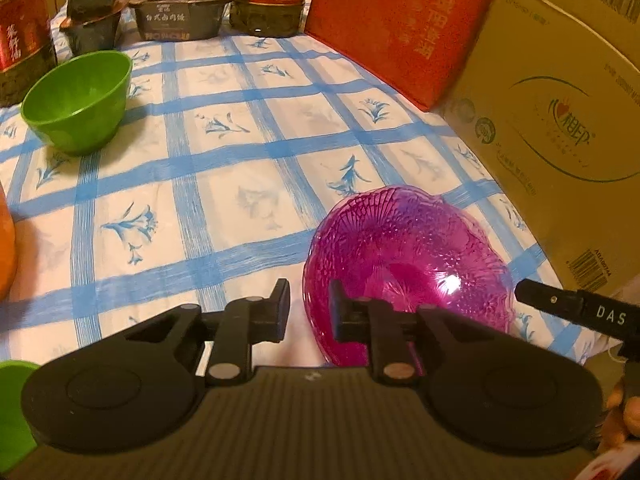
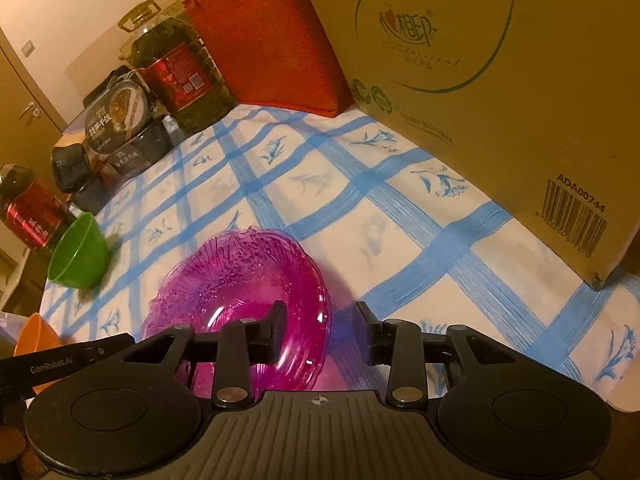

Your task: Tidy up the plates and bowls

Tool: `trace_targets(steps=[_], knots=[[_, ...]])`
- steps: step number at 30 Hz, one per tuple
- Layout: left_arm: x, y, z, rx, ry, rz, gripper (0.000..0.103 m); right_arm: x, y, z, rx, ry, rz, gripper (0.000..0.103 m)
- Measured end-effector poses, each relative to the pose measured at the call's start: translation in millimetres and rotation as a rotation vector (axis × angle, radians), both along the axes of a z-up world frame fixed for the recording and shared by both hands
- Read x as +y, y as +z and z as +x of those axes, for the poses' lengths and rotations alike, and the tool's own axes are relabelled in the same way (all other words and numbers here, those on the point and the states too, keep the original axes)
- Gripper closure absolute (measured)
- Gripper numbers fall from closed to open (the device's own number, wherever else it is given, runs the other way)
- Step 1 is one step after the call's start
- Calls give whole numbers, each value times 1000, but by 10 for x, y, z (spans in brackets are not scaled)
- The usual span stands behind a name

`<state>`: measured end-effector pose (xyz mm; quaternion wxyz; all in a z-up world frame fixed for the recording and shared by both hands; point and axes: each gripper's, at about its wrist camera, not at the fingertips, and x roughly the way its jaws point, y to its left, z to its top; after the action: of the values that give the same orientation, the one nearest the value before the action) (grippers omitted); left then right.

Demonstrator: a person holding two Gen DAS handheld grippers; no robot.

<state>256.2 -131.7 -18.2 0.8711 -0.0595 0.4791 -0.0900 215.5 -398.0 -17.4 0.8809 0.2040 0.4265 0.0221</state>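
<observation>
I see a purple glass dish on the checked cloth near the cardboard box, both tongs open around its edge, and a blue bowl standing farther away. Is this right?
Not quite: the bowl standing farther away is green, not blue, as the left wrist view shows. The rest holds: the purple glass dish lies on the checked cloth near the cardboard box, with the left tongs and right tongs open around its edge.

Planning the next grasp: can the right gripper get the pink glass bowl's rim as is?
Probably yes. The right gripper is open, its jaws straddling the near rim of the pink glass bowl, with nothing between them.
</observation>
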Motion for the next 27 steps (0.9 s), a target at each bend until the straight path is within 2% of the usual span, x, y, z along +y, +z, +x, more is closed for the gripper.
trace_targets(steps=[14, 19, 24, 25, 27], knots=[[87, 122, -317, 11, 21, -83, 82, 128, 79, -270, 27, 14, 24, 66], [93, 218, -541, -8, 11, -102, 66, 242, 134, -427, 32, 35, 18, 66], [128, 323, -790, -39, 4, -112, 57, 335, 182, -619, 27, 47, 25, 65], [138, 337, -844, -44, 4, -112, 51, 355, 194, -654, 25, 50, 20, 63], [150, 355, -964, -60, -7, -104, 45, 407, 218, -720, 17, 63, -5, 57]])
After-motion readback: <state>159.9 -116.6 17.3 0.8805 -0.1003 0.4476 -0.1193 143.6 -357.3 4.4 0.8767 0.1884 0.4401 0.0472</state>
